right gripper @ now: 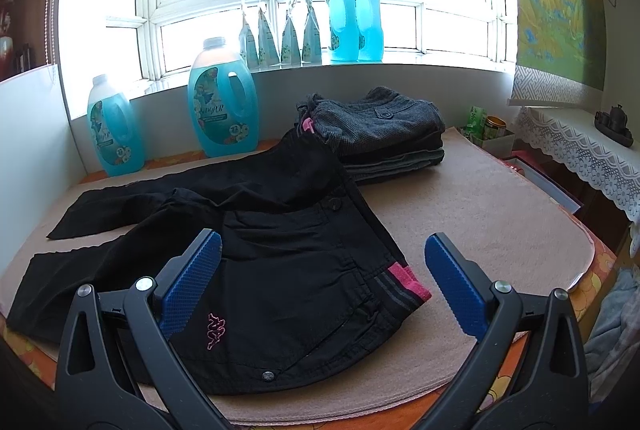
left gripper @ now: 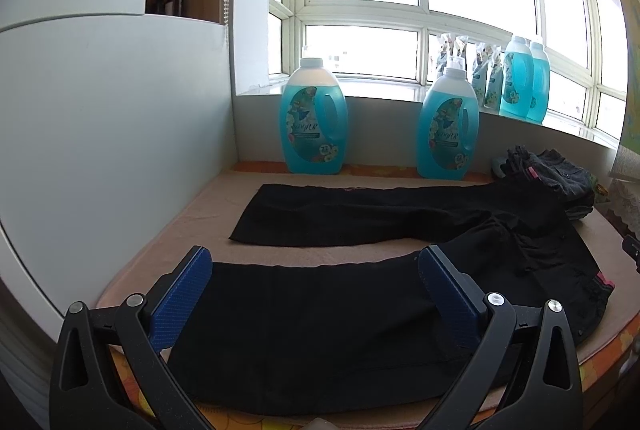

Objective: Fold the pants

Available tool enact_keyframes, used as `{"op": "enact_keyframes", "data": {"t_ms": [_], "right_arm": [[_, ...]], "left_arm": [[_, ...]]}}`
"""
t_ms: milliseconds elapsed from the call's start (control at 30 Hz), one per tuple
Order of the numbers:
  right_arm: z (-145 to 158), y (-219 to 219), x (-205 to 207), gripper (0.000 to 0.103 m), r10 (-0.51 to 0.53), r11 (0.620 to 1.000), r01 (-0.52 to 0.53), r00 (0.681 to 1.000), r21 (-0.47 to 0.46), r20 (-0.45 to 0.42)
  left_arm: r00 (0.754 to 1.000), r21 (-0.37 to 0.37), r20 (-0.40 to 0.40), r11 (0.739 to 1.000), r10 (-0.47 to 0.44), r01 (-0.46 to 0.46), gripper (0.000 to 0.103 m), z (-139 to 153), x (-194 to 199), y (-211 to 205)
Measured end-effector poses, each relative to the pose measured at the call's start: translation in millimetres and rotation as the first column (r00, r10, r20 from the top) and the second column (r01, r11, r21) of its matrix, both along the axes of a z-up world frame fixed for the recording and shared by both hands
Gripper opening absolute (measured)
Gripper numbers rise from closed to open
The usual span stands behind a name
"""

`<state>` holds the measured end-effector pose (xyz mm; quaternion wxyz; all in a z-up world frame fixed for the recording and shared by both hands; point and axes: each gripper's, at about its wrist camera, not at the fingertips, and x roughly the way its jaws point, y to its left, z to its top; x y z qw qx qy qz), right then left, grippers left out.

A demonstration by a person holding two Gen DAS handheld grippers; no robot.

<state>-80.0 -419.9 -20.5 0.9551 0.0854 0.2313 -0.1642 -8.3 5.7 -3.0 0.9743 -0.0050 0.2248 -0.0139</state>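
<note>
Your left gripper [left gripper: 316,290] hovers low over the near leg of the black pants [left gripper: 320,330], jaws spread. Your right gripper [right gripper: 322,282] hangs over the pink-banded waist, jaws spread. The smooth-woven pants lie flat on the fuzzy beige mat [right gripper: 480,198].

Home laundry corner. Beyond the tongs: blue detergent jugs [right gripper: 223,102] and refill pouches [right gripper: 280,38] along a bay window sill [right gripper: 420,60]; folded clothes stack [right gripper: 384,134] on towel-covered counter [right gripper: 500,214]; lace-edged shelf [right gripper: 580,146] right.

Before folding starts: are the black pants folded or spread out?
Spread out: the black pants lie flat on the mat, both legs apart and unfolded.
</note>
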Motion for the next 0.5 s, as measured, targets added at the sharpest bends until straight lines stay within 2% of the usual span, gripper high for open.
{"op": "enact_keyframes", "data": {"t_ms": [500], "right_arm": [[-0.6, -1.1, 3.1, 0.103, -0.003, 1.0, 0.003, 1.0, -0.002, -0.014]], "left_arm": [[1.0, -0.008, -0.001, 1.0, 0.002, -0.002, 0.103, -1.6, 3.0, -1.0]]}}
